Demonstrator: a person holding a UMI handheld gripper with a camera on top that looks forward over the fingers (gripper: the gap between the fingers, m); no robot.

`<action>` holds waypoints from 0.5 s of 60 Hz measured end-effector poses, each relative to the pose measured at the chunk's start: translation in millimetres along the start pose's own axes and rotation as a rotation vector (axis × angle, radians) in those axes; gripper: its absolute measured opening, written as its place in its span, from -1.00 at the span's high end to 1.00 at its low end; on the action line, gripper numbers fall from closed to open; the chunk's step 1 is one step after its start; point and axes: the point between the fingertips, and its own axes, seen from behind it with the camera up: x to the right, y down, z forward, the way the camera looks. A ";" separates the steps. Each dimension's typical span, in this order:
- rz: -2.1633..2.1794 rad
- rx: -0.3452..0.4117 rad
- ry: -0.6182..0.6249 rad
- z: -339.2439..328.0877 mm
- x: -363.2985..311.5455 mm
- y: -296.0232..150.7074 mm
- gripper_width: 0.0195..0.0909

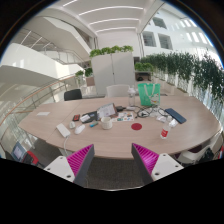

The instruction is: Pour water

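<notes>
My tongs [113, 163] are spread wide with nothing between them, magenta pads [80, 160] facing in, held up in the air short of the long curved light-wood tabletop [120, 140]. Well beyond the fingertips, across the tabletop's near edge, I see a flat red round item [137, 127], maybe a lid or coaster, and just right of it a small red cup-like thing [165, 132] that is too small to be sure of. Left of centre stands a white cup [106, 123], near a white rounded vessel [80, 128] and an open grey laptop [106, 110]. A white sheet of paper [63, 130] lies further left. Toward the far right side of the tabletop sits a green translucent bag-like object [149, 94] and a dark flat item [176, 116]. If there is a water container for the pour, it is among that middle clutter, well apart from my tongs; I cannot tell which one. Behind the tabletop: a black office chair [73, 95], a tall white cabinet [112, 70] topped with green plants [110, 50], and a row of green plants [190, 70] along the right. White balcony levels [35, 50] rise on the left.
</notes>
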 end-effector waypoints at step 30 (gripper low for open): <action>0.236 0.056 0.061 72.5 108.3 22.5 -0.79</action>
